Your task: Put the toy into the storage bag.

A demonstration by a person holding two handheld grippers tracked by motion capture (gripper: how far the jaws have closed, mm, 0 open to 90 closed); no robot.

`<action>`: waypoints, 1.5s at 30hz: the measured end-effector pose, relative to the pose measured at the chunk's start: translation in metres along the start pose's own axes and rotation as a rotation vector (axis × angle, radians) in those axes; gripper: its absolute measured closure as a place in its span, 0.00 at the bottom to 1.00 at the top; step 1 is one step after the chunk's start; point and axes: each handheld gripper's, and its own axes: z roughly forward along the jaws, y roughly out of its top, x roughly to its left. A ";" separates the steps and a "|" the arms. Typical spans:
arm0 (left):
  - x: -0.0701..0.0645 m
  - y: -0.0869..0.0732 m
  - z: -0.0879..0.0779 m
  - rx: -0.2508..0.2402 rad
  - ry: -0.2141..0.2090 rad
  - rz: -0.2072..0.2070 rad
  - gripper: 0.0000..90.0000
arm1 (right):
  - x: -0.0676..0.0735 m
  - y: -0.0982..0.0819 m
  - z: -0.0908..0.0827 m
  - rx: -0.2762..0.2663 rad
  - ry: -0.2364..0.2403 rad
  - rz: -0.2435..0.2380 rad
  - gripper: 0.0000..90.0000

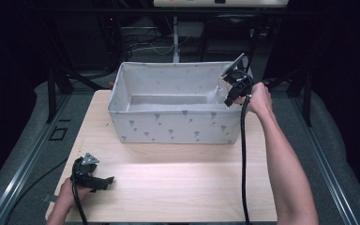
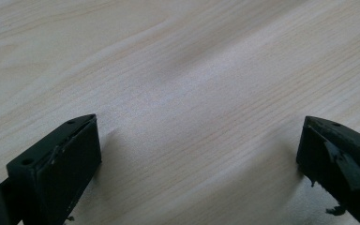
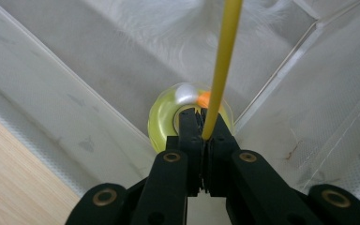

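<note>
My right gripper (image 1: 228, 100) hangs over the right end of a grey fabric bin (image 1: 178, 126), jaws pointing down into it. In the right gripper view its jaws (image 3: 201, 118) are shut on a thin yellow rod (image 3: 222, 61). Below them lies a translucent yellow-green disc (image 3: 161, 124) with a white ball (image 3: 186, 93) and an orange bit. White feathery fluff (image 3: 168, 18) lies against the bin's inner wall (image 3: 51, 84), seen from above as a white tuft (image 1: 214, 95). My left gripper (image 1: 111, 179) rests at the table's near left corner, open (image 2: 200, 119) with bare wood between its jaws.
The bin stands at the back of the light wooden table (image 1: 178, 178) and has small dark printed marks on its walls. A black cable (image 1: 243, 159) trails from the right gripper across the table. Metal rails and a dark frame surround the table.
</note>
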 end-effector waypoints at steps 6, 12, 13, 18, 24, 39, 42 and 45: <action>0.000 0.000 0.000 0.000 0.000 0.000 0.00 | -0.001 -0.003 0.006 0.016 0.009 0.002 0.98; 0.000 0.000 0.000 0.000 0.000 0.000 0.00 | -0.001 -0.005 0.010 0.015 0.015 0.008 0.98; 0.000 0.000 0.000 0.000 0.000 -0.001 0.00 | -0.001 -0.005 0.011 0.017 0.014 0.008 0.98; 0.000 0.000 0.000 -0.001 0.001 0.000 0.00 | -0.002 -0.005 0.012 0.030 0.020 0.005 0.98; 0.000 0.000 0.000 -0.005 0.006 -0.001 0.00 | -0.002 -0.006 0.015 0.052 0.019 -0.001 0.98; 0.000 0.000 0.000 0.001 -0.002 0.002 0.00 | -0.004 -0.007 0.017 0.084 0.022 0.011 0.97; 0.000 0.000 0.000 -0.004 0.004 0.002 0.00 | -0.005 -0.007 0.011 0.057 0.024 0.021 0.92; 0.000 0.000 0.000 0.001 -0.002 0.003 0.00 | -0.006 -0.007 -0.004 0.015 0.017 0.025 0.84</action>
